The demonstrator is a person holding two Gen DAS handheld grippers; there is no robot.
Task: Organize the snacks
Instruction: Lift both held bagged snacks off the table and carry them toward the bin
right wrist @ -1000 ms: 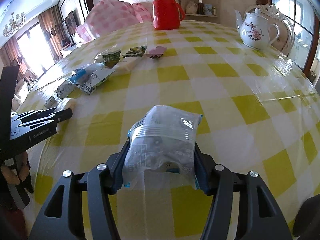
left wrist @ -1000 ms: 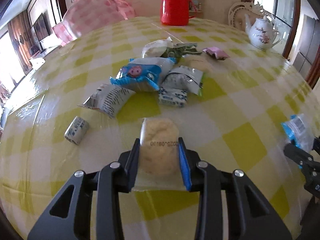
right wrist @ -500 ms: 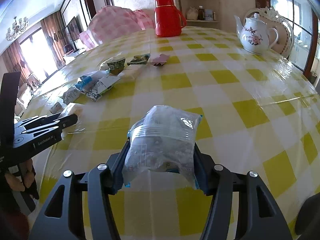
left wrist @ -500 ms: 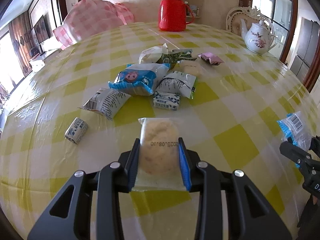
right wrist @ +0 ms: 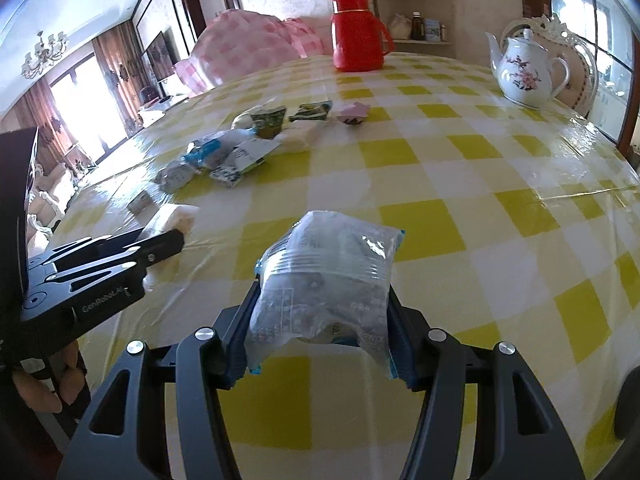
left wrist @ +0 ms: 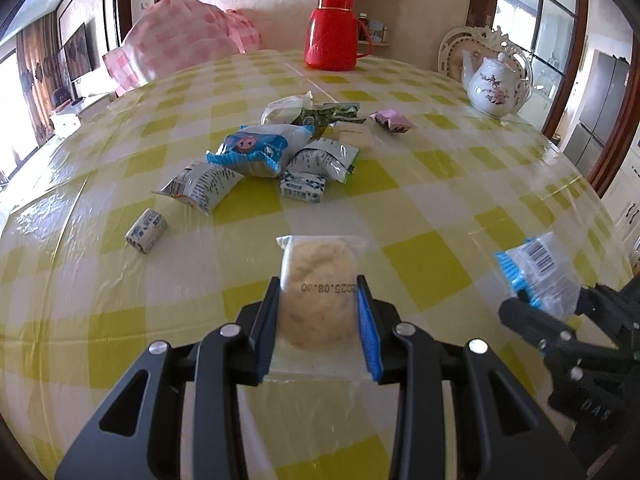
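While I hold one tool in each hand above the worktop, both of them carry a snack. My left tool is narrow and its blue pads press on the two sides of a clear packet with a pale round cake inside; a printed date is across the packet, and its far end sticks out past the fingertips. My right tool stands wider and is closed on a puffy clear bag with blue edges, which bulges up between the fingers. In the left wrist view this same bag shows at the right edge, with a barcode on it, and in the right wrist view my left tool comes in from the left side with its packet at the tip. The two tools are near each other, side by side, and they do not touch. The other snacks lie further on the yellow and white checked cloth: a blue packet with a pink pig face rests on top of a loose heap, a grey packet lies just beside it, a small blue and white block is in front of the heap, a small roll lies apart on the left, and a pink packet lies behind on the right. A red thermos jug and a white flowered teapot stand at the far side.
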